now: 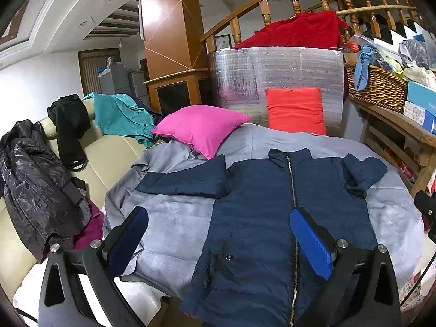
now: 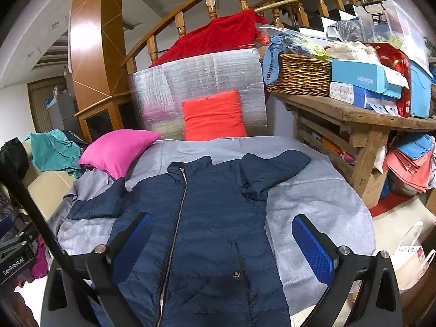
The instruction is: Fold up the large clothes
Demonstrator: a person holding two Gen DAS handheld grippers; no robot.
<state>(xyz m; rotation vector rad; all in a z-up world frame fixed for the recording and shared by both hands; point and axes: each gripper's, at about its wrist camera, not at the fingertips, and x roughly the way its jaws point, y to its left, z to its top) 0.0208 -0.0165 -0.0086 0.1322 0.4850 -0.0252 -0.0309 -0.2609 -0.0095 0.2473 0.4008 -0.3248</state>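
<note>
A navy zip-up padded jacket [image 1: 259, 212] [image 2: 207, 218] lies flat, front up and zipped, on a grey blanket [image 1: 177, 226] [image 2: 308, 207]. Its left sleeve [image 1: 188, 179] stretches out sideways; its right sleeve [image 2: 272, 171] is bent upward. My left gripper [image 1: 218, 229] hovers open above the jacket's lower left part, with nothing between its blue pads. My right gripper [image 2: 222, 237] is open too, over the jacket's lower right half, holding nothing.
A pink cushion [image 1: 201, 128] and a red cushion [image 1: 295, 110] lie at the blanket's far end. On the cream sofa [image 1: 114, 152] to the left are a black puffer coat [image 1: 35, 182] and teal clothes [image 1: 122, 114]. At right stands a wooden table [image 2: 354, 114] with a wicker basket [image 2: 299, 73] and boxes.
</note>
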